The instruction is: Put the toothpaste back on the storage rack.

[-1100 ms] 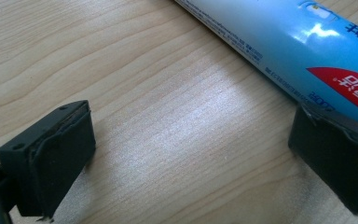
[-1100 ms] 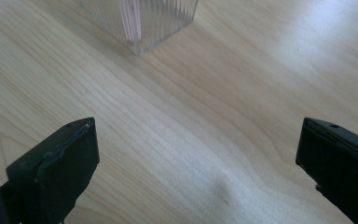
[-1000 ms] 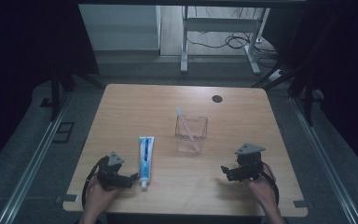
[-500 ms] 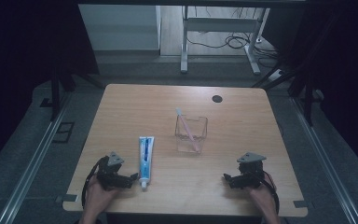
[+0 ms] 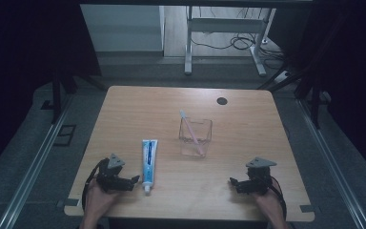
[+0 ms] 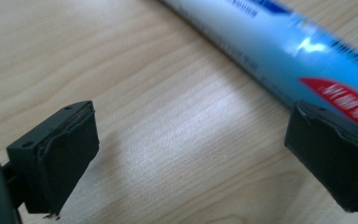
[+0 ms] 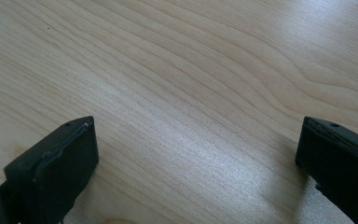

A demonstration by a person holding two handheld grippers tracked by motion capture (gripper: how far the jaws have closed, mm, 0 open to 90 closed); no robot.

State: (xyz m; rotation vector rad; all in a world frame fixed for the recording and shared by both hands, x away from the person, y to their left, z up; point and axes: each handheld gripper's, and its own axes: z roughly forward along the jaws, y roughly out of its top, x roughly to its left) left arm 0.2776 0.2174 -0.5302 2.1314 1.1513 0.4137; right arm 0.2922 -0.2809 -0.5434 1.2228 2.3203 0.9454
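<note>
A blue and white toothpaste tube (image 5: 148, 162) lies on the wooden table (image 5: 238, 129), cap toward the front edge. My left gripper (image 5: 132, 180) rests open just left of the tube's cap end; in the left gripper view the tube (image 6: 279, 51) runs past the right jaw, with bare wood between the jaws of my left gripper (image 6: 205, 163). A clear square cup (image 5: 195, 137) near the table's middle holds a pink toothbrush (image 5: 191, 130). My right gripper (image 5: 233, 182) sits open at the front right, low over bare wood (image 7: 191, 93).
A round dark grommet hole (image 5: 222, 101) marks the table's far right. A white desk frame with cables (image 5: 224, 28) stands on the floor beyond the table. Metal rails run along both sides.
My right gripper has moved down and toward the front edge, settling low on the table. The left gripper, tube and cup have stayed put.
</note>
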